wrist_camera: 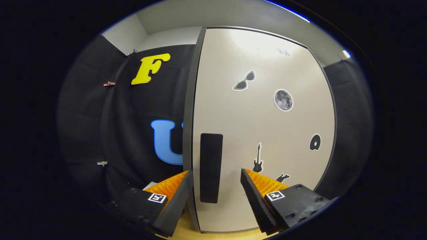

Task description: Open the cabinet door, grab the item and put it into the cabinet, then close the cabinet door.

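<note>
The cabinet door [263, 133] is shut, hiding the cabinet's inside. Its lower right corner lies behind one finger of the gripper [216, 178], which also covers part of a small dark sticker [283, 177]. A faint mark [284, 52] near the door's top is too blurred to read.

The gripper view rides on the claw [216, 175] and faces straight at the closed cabinet door [267, 126] from close by, low near the worktop [186, 230] (the door's dark handle [210, 168] lies between the spread fingers).
</note>
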Demonstrator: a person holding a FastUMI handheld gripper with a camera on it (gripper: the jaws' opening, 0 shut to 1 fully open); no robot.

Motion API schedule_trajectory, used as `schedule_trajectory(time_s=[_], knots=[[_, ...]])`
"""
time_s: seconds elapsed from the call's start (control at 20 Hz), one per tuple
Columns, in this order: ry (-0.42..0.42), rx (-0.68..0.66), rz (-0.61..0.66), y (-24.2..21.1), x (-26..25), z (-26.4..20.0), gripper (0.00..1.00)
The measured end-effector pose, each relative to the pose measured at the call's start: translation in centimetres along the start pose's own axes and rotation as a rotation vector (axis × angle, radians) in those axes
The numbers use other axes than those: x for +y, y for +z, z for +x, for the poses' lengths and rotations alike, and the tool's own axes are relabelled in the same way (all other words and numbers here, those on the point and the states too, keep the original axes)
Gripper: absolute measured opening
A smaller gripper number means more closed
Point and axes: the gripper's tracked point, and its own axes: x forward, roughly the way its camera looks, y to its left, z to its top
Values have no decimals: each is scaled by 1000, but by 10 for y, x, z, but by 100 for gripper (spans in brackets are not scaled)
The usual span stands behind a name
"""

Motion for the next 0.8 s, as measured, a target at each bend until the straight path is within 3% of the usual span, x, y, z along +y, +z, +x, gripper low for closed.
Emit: schedule_trajectory(time_s=[0.15,0.3,0.6,0.7,0.75,0.8], knots=[[-13,-12,1,4,4,5,85],[-1,-16,13,5,13,6,84],[-58,4,17,-2,7,11,42],[-65,13,1,1,6,10,40],[-62,22,-12,-2,7,10,32],[-57,25,-19,-1,7,10,32]])
